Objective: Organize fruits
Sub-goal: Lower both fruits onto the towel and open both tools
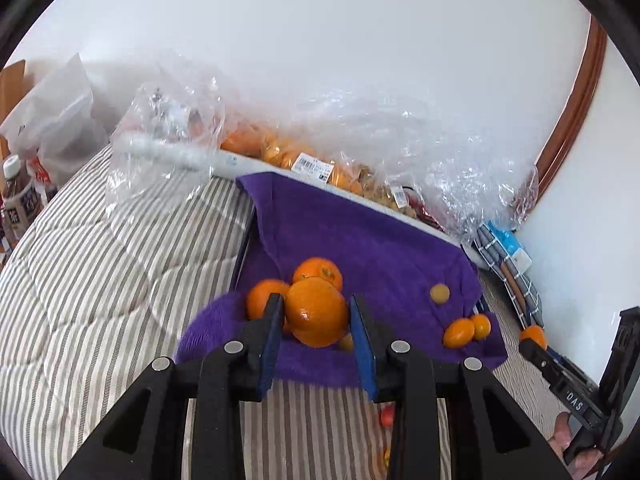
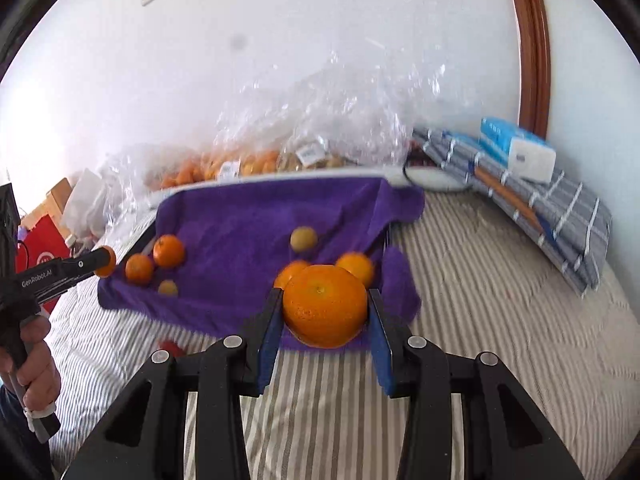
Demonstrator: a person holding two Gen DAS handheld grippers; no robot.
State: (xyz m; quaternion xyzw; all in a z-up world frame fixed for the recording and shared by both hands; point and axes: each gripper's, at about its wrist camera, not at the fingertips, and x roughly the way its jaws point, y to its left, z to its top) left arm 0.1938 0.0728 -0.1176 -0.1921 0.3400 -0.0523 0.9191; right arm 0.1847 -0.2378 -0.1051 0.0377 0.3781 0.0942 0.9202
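One purple towel (image 2: pixel 256 216); striped bedcover (image 2: pixel 480 280)

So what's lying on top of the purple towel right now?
On the purple towel lie loose oranges, smaller kumquats and a pale round fruit. Each gripper's own orange covers the fruit directly behind it.

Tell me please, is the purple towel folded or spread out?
Spread out. The purple towel lies open over the striped bedding, with loose oranges resting on it.
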